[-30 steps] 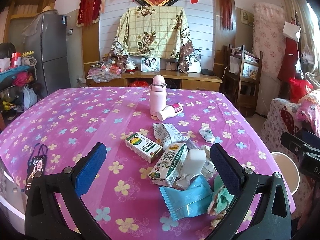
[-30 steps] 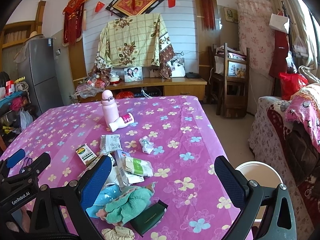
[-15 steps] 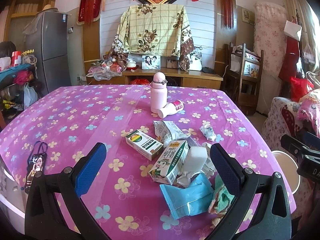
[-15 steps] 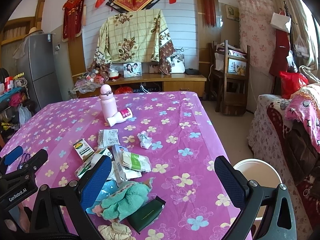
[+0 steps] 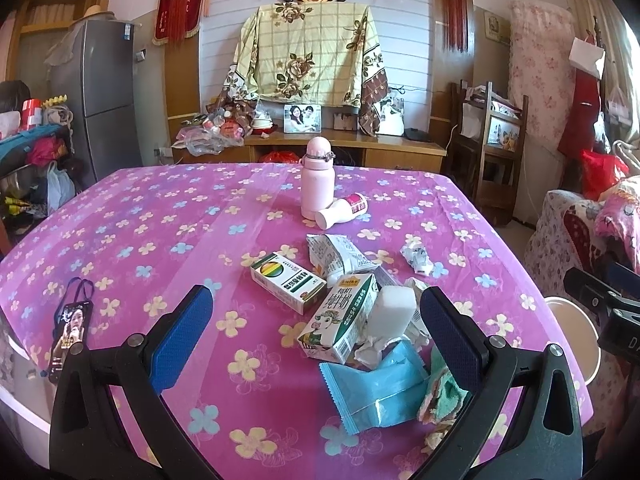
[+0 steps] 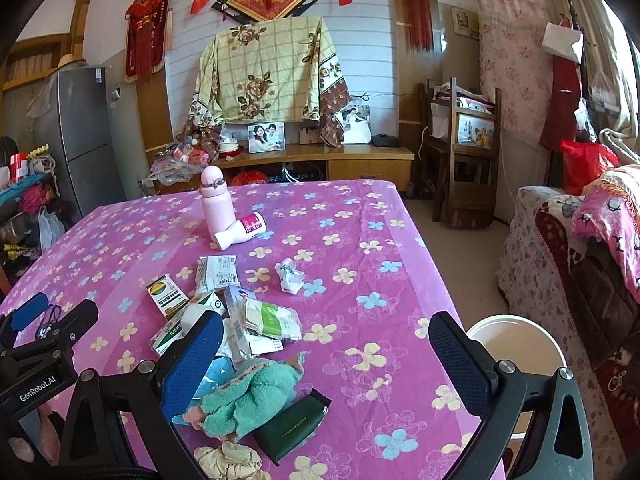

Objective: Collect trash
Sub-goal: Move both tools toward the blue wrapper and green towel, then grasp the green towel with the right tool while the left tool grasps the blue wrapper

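A white bucket (image 6: 516,344) stands on the floor just beside the right edge of the table (image 6: 360,240); only its rim and a part of its pale inner wall show, and what is inside cannot be told. On the table a pink flask (image 5: 317,184) stands upright with its cap on, and a small white bottle with a red label (image 5: 342,211) lies on its side, touching the base of the flask. The trash lies in a loose heap on the near right part of the pink flowered cloth: a green and white milk carton (image 5: 340,326) on its side, a white foam block (image 5: 390,312) leaning on it, a flat light blue wrapper (image 5: 372,392) in front, and crumpled white paper between them. A green and yellow box (image 5: 287,282) and a torn white packet (image 5: 336,256) lie just behind the heap, and one crumpled paper ball (image 5: 418,257) lies apart to the right. A teal knitted cloth (image 6: 248,396) lies at the near edge, touching a dark green case (image 6: 294,424). A phone (image 5: 70,340) lies near the left edge. The left gripper (image 5: 316,328) is spread wide above the heap and holds nothing. The right gripper (image 6: 326,348) is also spread wide, with nothing between its blue pads (image 6: 456,356).
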Demonstrator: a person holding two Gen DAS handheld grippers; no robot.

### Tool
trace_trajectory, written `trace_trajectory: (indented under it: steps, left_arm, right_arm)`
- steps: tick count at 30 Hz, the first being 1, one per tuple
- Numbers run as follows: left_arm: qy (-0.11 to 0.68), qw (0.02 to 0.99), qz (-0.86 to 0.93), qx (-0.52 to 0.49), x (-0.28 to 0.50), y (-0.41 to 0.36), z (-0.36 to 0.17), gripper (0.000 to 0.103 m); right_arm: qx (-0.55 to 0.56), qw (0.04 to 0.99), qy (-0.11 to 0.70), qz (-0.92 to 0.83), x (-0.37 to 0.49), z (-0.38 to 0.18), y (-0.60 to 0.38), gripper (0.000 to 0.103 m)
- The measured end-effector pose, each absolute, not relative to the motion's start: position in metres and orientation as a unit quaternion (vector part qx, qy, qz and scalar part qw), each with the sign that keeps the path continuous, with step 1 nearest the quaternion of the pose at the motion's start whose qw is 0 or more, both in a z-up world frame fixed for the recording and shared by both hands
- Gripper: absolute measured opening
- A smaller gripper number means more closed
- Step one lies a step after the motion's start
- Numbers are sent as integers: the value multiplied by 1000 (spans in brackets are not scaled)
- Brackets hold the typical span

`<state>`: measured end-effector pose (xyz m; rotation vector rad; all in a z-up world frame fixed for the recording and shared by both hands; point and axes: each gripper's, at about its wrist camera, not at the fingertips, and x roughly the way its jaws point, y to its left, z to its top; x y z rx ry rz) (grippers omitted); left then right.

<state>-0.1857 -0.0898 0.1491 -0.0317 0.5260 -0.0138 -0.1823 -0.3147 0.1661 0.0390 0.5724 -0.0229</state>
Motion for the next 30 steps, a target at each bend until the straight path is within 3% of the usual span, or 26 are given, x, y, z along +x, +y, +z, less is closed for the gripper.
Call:
trace_trajectory:
  steps: [19, 30]
  left_arm:
    - [275, 961, -8, -10, -185, -86, 143, 103]
    - [318, 947, -52, 15, -184, -77, 123, 103]
  right_arm:
    - [-5, 951, 308, -5, -176, 151, -314, 102]
    - [12, 931, 362, 32, -173, 123, -332, 102]
